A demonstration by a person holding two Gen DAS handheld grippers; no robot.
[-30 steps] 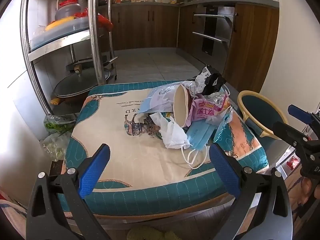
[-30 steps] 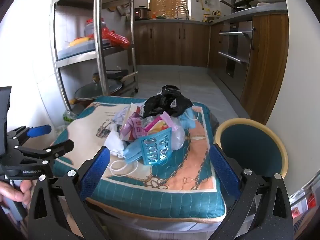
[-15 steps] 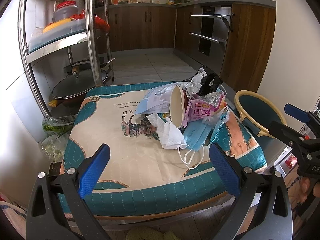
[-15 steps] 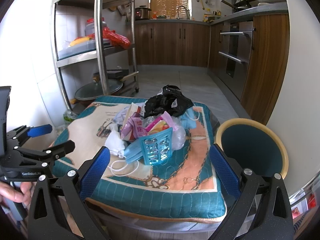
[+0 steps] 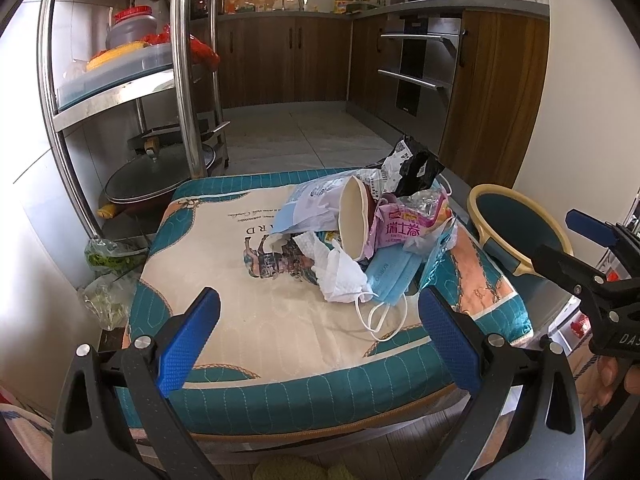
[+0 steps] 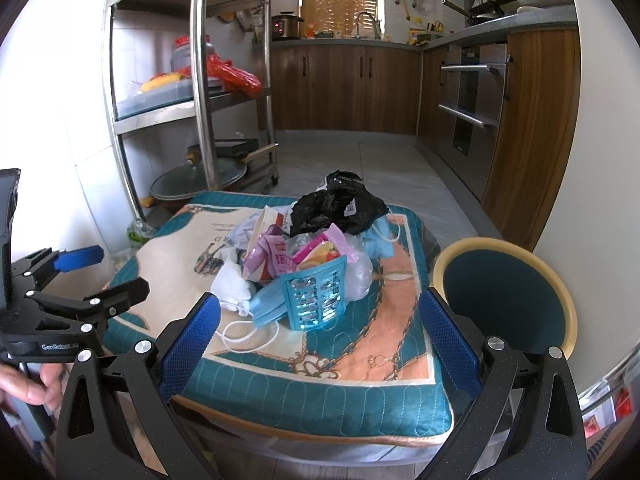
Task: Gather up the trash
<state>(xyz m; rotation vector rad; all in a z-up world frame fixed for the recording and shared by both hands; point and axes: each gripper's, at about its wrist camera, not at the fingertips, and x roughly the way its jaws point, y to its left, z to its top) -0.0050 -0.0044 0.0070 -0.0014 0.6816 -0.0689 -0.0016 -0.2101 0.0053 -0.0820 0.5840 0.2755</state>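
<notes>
- We hold the left gripper (image 5: 318,338) wide open and empty over the bench's near edge, short of the trash pile (image 5: 372,232) ahead and slightly right.
- Our right gripper (image 6: 318,338) is likewise spread open and empty, with the blue mask (image 6: 266,304) and teal blister pack (image 6: 316,298) just beyond its fingertips.
- The pile lies on the quilted cover (image 5: 240,320) towards its far right part; the cover's left part is bare.
- A round bin (image 6: 504,296) stands just beside the bench's right edge.
- A steel rack (image 5: 188,80) stands beyond the far left corner.
</notes>
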